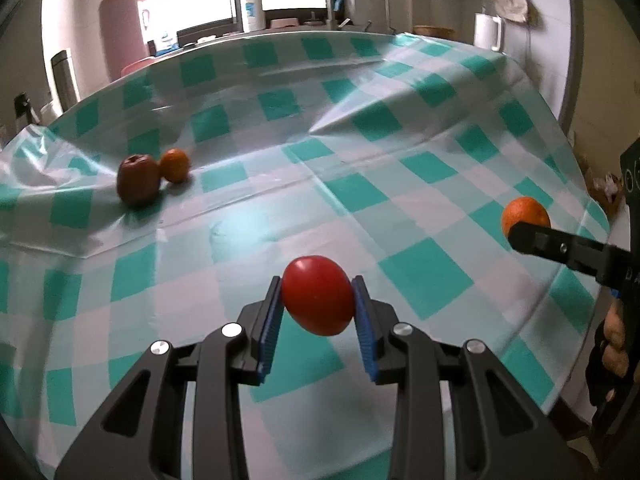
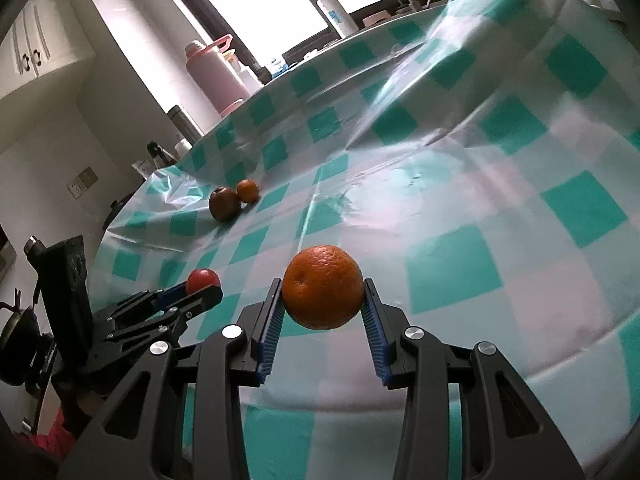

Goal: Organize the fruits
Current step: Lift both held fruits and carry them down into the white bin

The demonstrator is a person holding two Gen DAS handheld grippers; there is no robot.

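- Fruits lay and hung in two pairs around the checked tablecloth (image 1: 360, 184), and I take them from my left side across to my right.
- Far off to the left of the cloth's middle, a dark brownish-red fruit (image 1: 137, 179) sat on the cloth with a small orange (image 1: 174, 165) touching its right side; both showed again, tiny, from my right wrist at (image 2: 223, 203) and (image 2: 247, 191).
- Behind that pair, past the cloth's far edge, stood a pink flask (image 1: 122, 28) and, further right, a white bottle (image 1: 252, 6).
- My left claw (image 1: 318, 298) was pinching a red tomato (image 1: 318, 295) between its blue pads (image 1: 267, 324); the tomato was lifted clear of the cloth, above its near edge.
- From the right wrist, that same left claw (image 2: 202, 286) appeared low on the left with the tomato (image 2: 203, 280) in its tips.
- My right claw (image 2: 323, 290) was clamped on a large orange (image 2: 323, 286), its ribbed pads (image 2: 376, 332) pressed to either side, the fruit held above the cloth's near edge.
- From the left wrist, the large orange (image 1: 525, 213) showed at the cloth's right edge, partly covered by a black finger of my right claw (image 1: 520, 236).
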